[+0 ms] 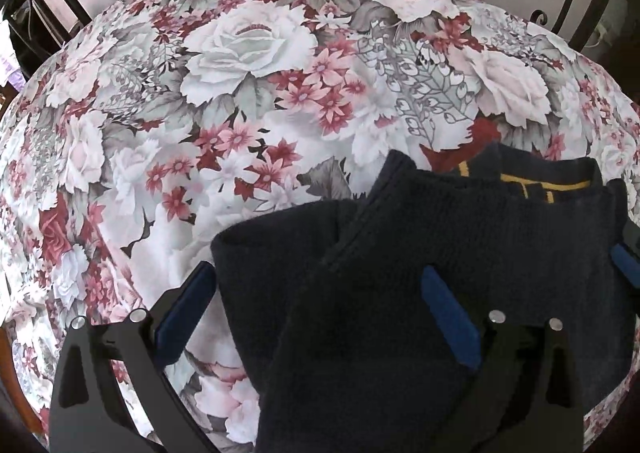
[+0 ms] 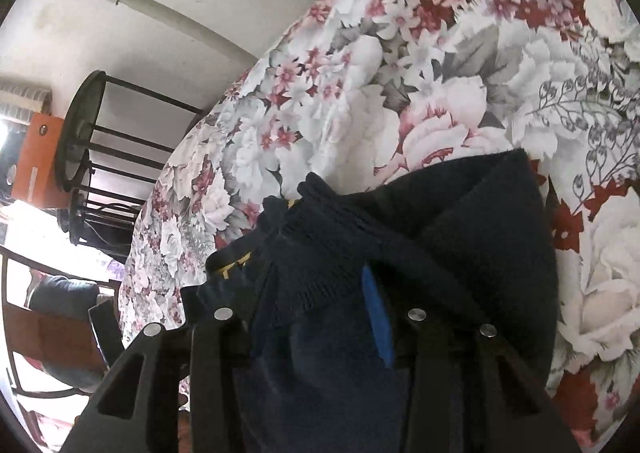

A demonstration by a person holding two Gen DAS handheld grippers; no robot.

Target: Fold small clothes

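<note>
The dark knit (image 1: 400, 253) lies bunched on the floral cloth (image 1: 240, 53), partly between my fingers. My left gripper (image 1: 320, 313) stands wide, gripping nothing. My right gripper (image 2: 312, 293) is half-spread over fabric; whether it pinches, I cannot tell. A loose hold could drag the fold crooked.

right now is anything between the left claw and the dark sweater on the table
Nothing visible is. The left claw stands open right over the dark sweater, with knit already lying between its fingers. Only the flowered tablecloth lies around the sweater; no other thing sits on it in either view.
</note>
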